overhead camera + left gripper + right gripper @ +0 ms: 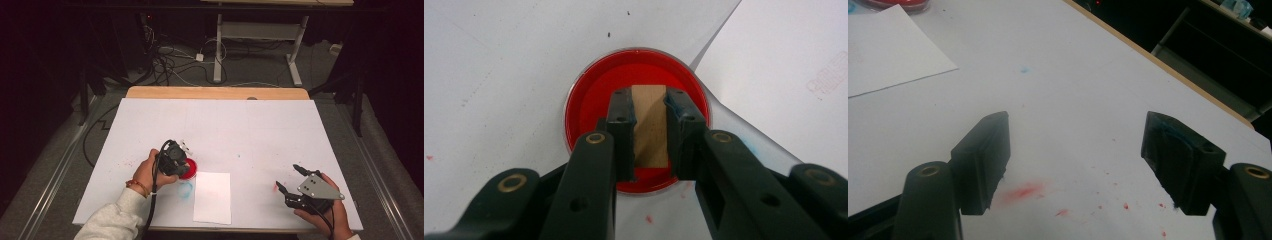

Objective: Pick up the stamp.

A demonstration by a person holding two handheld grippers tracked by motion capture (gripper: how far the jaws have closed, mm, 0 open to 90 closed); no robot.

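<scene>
We've got the left gripper [649,107] clamped on a wooden stamp block [650,125], sitting in the red ink pad [589,105], which lies just beside the white paper sheet [212,197]. Right gripper [1075,150] is spread wide, holding nothing, well apart from the pad.

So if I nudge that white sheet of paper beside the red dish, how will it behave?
Probably floppy and light: the paper sheet lies thin and flat on the table, so a push would likely slide or buckle it. Its edge appears to meet the red dish, where the left hand-held gripper holds a wooden block.
</scene>
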